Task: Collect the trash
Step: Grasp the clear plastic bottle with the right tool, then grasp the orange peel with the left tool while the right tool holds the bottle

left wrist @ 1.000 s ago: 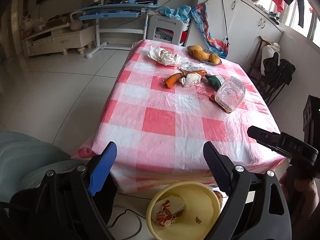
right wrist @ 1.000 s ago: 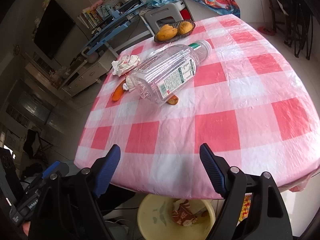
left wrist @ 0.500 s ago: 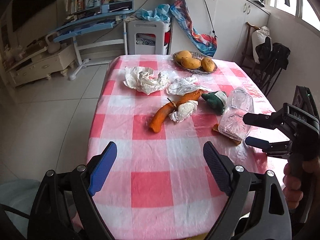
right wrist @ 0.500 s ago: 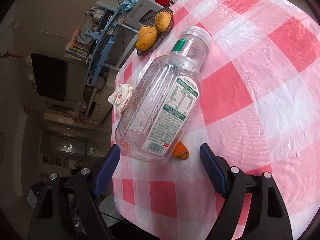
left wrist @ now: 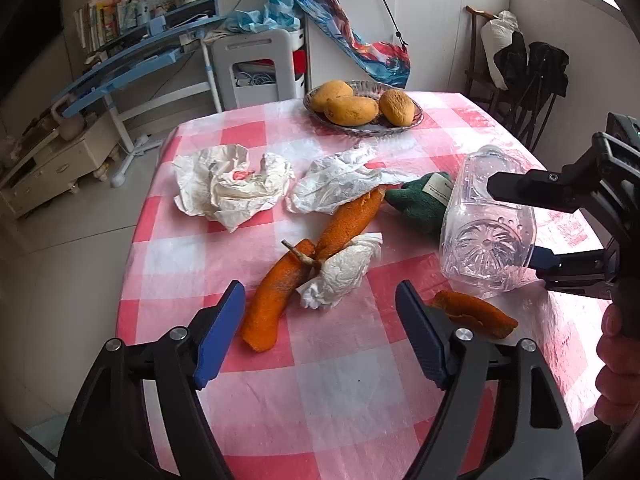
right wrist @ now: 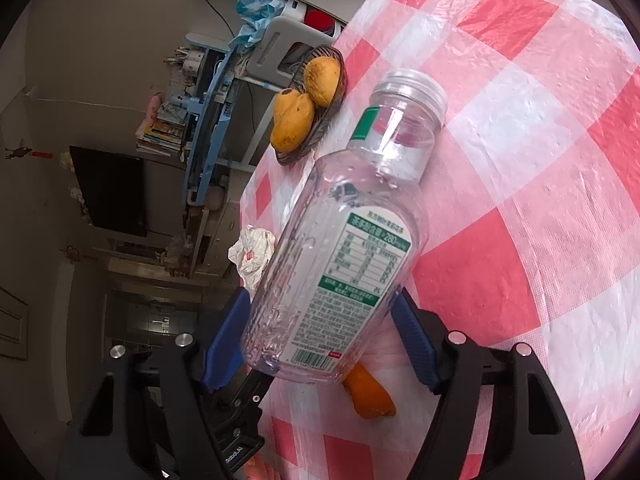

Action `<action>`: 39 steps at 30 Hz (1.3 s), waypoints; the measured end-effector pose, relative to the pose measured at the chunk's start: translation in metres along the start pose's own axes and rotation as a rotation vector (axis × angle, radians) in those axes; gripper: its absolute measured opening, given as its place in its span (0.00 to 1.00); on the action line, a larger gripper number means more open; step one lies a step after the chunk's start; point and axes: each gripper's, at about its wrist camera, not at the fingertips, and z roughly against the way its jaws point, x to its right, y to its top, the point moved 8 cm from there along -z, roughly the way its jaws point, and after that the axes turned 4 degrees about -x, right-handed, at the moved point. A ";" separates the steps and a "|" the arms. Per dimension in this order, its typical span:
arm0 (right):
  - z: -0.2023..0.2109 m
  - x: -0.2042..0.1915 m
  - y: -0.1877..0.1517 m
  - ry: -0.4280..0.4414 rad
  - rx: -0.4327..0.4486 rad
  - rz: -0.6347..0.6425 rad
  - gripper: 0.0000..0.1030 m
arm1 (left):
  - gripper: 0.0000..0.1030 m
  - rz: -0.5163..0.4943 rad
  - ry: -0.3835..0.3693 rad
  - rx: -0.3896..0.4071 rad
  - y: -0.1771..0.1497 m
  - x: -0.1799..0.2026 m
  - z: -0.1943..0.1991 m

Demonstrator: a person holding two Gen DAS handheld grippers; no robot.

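A clear empty plastic bottle [right wrist: 340, 264] lies on its side on the pink checked tablecloth [right wrist: 540, 160]; it also shows in the left wrist view [left wrist: 486, 228]. My right gripper [right wrist: 320, 344] is open with its jaws around the bottle's base, not closed on it. My left gripper [left wrist: 320, 332] is open and empty, just above a long orange peel [left wrist: 280, 292] and a crumpled white tissue [left wrist: 344, 272]. Another peel piece [left wrist: 472, 314] lies by the bottle base. Crumpled paper [left wrist: 228, 186] and a plastic wrapper [left wrist: 340, 186] lie further back.
A dish of mangoes [left wrist: 362, 106] stands at the table's far edge. A green cloth item [left wrist: 420, 204] lies behind the bottle. Chairs, a white stool and a blue desk stand beyond the table.
Both grippers have moved forward over the table. The right gripper has come up around the bottle's base. The yellow bin below the table edge has left view.
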 end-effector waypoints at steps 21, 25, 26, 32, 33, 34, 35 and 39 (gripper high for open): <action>0.051 0.000 -0.039 -0.320 -0.043 0.385 0.55 | 0.02 0.107 -0.156 -0.108 -0.022 -0.004 0.011; 0.048 0.006 -0.037 -0.310 -0.046 0.352 0.56 | 0.10 0.130 -0.152 -0.110 -0.019 -0.005 0.004; 0.048 0.005 -0.035 -0.312 -0.042 0.350 0.56 | 0.13 0.131 -0.149 -0.112 -0.017 -0.005 0.002; 0.039 0.004 -0.033 -0.340 -0.048 0.357 0.61 | 0.21 0.067 -0.205 -0.091 -0.010 0.020 0.008; 0.037 0.006 -0.034 -0.348 -0.056 0.358 0.61 | 0.27 0.056 -0.217 -0.091 -0.010 0.025 0.009; 0.037 0.007 -0.035 -0.347 -0.055 0.362 0.62 | 0.30 0.047 -0.239 -0.093 -0.011 0.031 0.009; 0.038 0.007 -0.035 -0.354 -0.049 0.369 0.61 | 0.30 0.037 -0.257 -0.093 -0.012 0.036 0.009; 0.050 0.009 -0.030 -0.424 -0.008 0.395 0.60 | 0.35 -0.116 -0.229 -0.032 -0.005 0.066 0.014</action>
